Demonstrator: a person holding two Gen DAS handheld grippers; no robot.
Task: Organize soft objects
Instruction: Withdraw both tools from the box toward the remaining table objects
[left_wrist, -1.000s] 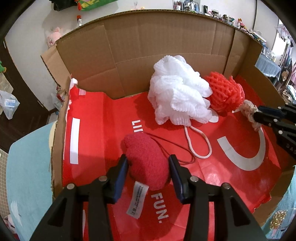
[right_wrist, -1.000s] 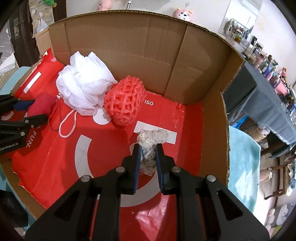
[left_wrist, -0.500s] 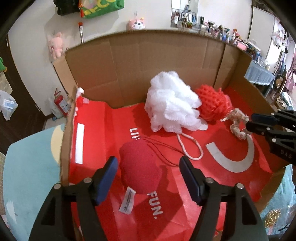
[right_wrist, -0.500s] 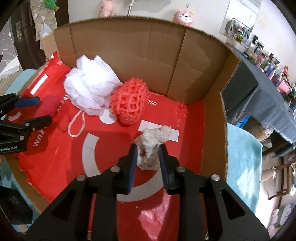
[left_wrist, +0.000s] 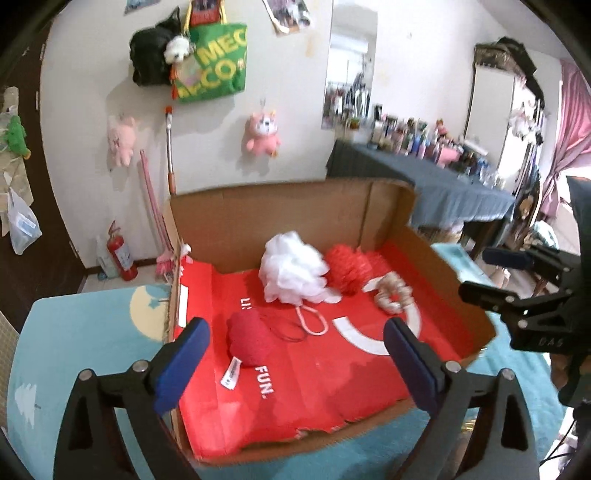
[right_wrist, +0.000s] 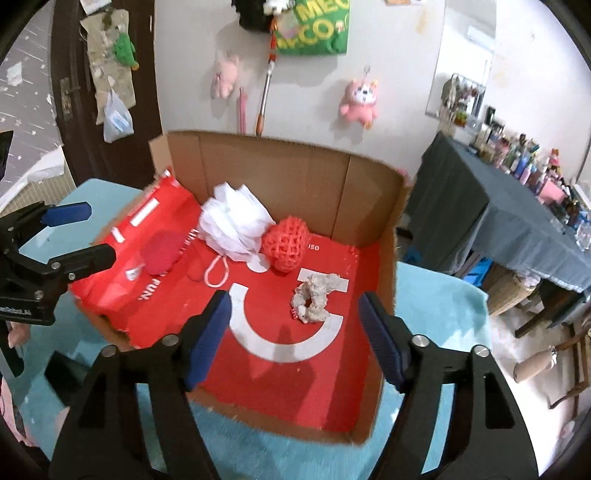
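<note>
Both grippers have pulled up & back from the cardboard box (left_wrist: 288, 218) since a sec ago; jaws have just been opening, nothing between them now. Box sits on a teal mat (left_wrist: 81, 332), lined w/ a red bag (right_wrist: 295, 373). Inside, back: white mesh pouf (left_wrist: 293, 273) touching the red net sponge (right_wrist: 286, 245). Front left: red plush (left_wrist: 251, 341), lying free. Right: cream knit scrunchie (right_wrist: 314, 297), also free. Left gripper (left_wrist: 295, 363) gapes wide, empty; right gripper (right_wrist: 293, 341) well open, empty. Step looks like release done for both pieces, w/ retreat underway. Next prob. needs finding any soft item left outside the box; none visible here.
</note>
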